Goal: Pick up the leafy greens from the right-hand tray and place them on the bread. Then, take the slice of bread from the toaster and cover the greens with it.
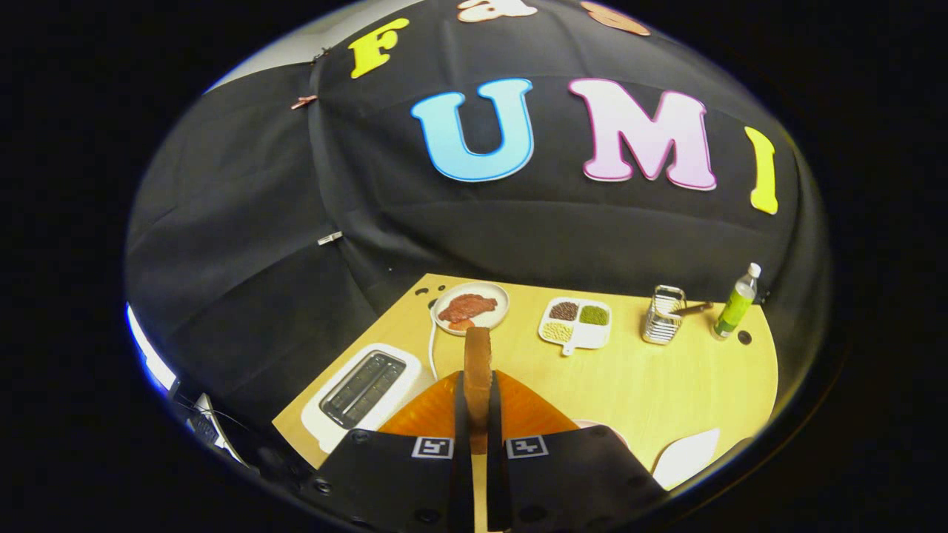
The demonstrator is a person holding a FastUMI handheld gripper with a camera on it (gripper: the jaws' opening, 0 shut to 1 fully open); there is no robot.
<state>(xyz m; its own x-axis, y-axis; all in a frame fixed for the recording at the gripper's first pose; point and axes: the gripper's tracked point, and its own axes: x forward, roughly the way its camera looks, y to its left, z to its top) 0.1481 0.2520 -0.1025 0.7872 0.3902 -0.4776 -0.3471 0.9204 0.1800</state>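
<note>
Aloft, gripper (478,414) raised over table (666,385), fingers clamped on bread slice (478,370) — held upright, toaster (363,392) beside.

black cloth wall (518,229) behind a light wooden table (666,385).

White toaster (363,392), golden-brown bread slice (478,370) (edge-on), pale wooden table (666,385).

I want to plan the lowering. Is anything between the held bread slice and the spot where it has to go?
Hard to say: the gripper is shut on the bread slice, held edge-on above the table. The fingers hide what lies below and near them, so the spot itself can't be checked. The toaster sits off to one side.
</note>
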